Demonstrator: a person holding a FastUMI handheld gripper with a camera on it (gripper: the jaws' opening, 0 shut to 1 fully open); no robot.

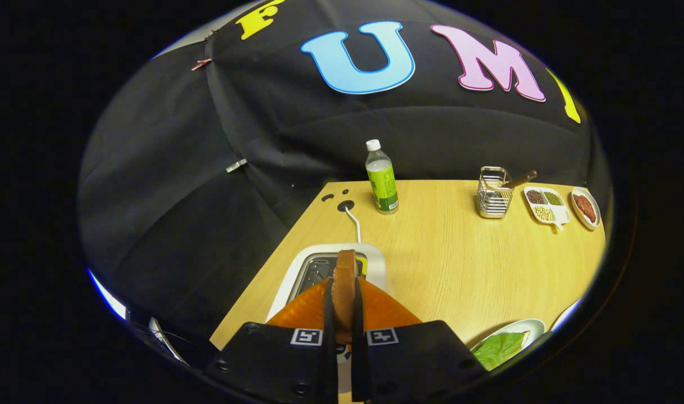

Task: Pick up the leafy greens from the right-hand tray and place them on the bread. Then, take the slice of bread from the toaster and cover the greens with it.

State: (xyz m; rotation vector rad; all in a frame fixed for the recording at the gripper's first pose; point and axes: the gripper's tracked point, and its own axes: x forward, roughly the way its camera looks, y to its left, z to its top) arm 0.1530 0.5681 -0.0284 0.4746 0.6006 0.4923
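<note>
Gripper: the gripper [342, 306] was clamped edge-on upon the slice of bread [344, 280], both orange fingers [302, 308] pressing its faces.
Bread's place: just above the toaster [375, 261] slot.
Handling: likely light, soft, crushable; a mid-slice hold with gentle pressure seemed best.
Greens: the leafy greens [499, 349] lay on a white plate [529, 325] to the right.

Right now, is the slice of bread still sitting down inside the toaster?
No, the gripper holds the bread slice between both fingers, lifted above the toaster.
</note>
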